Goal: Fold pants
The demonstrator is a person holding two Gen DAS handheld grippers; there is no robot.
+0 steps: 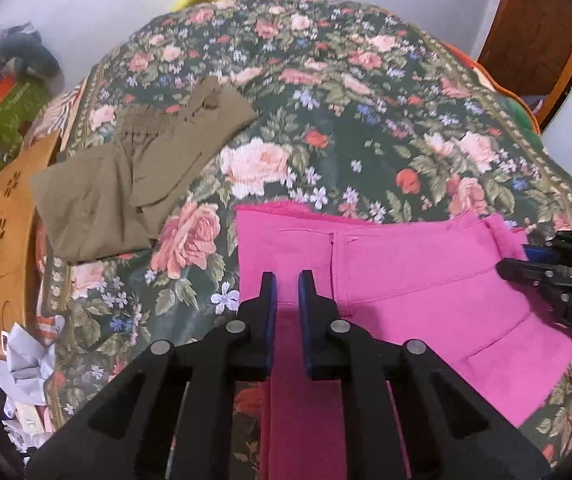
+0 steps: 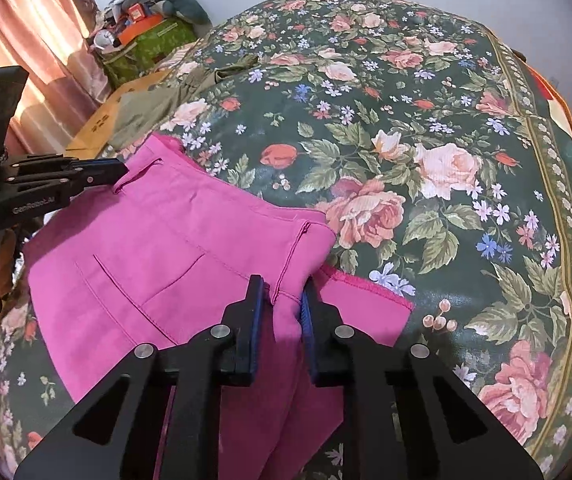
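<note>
Pink pants [image 1: 406,280] lie on a floral bedspread [image 1: 326,120], waist end up the bed, a leg folded over. My left gripper [image 1: 287,280] sits over the pants' left part with a narrow gap between its jaws and pink cloth between them. In the right wrist view the pants [image 2: 158,248] fill the lower left. My right gripper [image 2: 282,284] is closed on a bunched pink waistband corner. The left gripper [image 2: 114,168] shows there at the pants' far left edge. The right gripper [image 1: 526,264] shows at the pants' right edge in the left wrist view.
Folded olive-green pants [image 1: 126,184] lie on the bed at the upper left. A wooden footboard [image 1: 6,240] and crumpled paper [image 1: 30,364] are off the left edge. Clutter and a green bag [image 2: 146,44] stand by the curtain.
</note>
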